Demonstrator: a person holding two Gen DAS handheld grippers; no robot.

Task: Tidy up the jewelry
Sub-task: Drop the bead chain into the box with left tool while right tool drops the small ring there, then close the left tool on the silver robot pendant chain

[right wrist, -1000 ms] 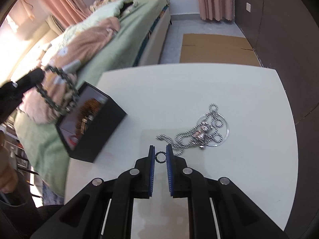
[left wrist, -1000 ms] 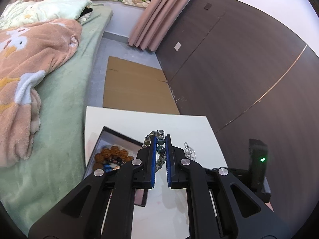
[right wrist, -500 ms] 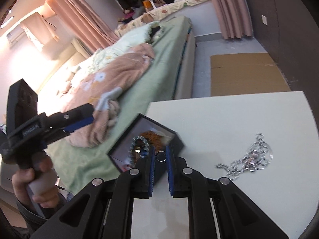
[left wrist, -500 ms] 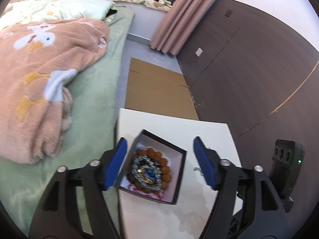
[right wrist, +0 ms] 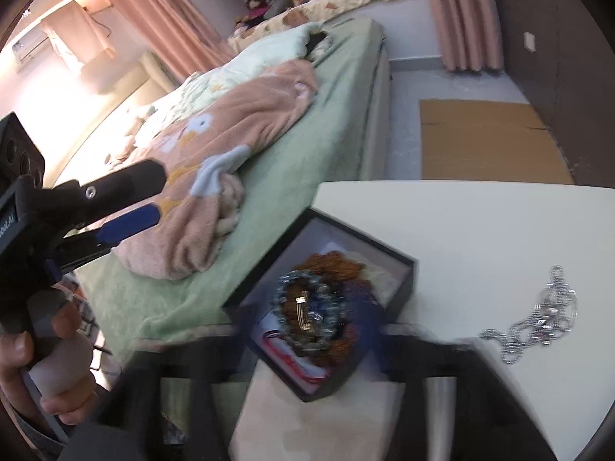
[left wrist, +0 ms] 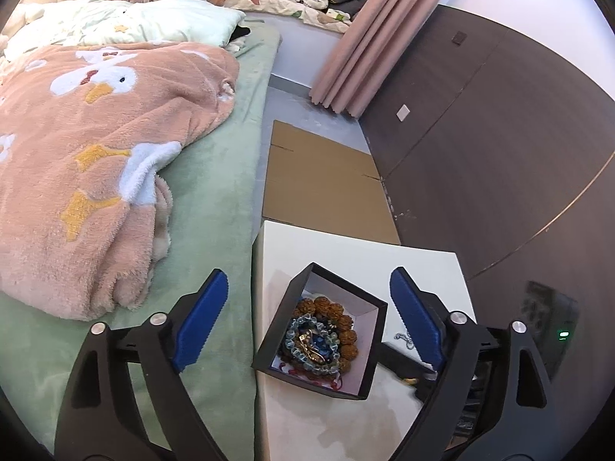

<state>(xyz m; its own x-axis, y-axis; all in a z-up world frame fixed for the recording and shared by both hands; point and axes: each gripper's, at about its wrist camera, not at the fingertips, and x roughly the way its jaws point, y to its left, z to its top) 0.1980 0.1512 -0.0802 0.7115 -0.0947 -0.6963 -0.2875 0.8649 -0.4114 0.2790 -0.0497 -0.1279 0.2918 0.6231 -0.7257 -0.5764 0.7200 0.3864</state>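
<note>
Left gripper (left wrist: 307,319) spread wide – jewelry box (left wrist: 322,330) between fingers; right gripper blurred, state unclear.

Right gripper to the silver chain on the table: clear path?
Probably yes. The silver chain lies loose on the bare white table, to the right of the black box, with nothing over it. The right gripper's own fingers are motion-blurred, so its state is unclear.

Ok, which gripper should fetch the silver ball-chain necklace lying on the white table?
Left, probably. The left gripper hangs wide open and empty over the black jewelry box, with the silver ball-chain necklace just beside its right finger. The right gripper is motion-blurred, so its jaws are unreadable.
</note>
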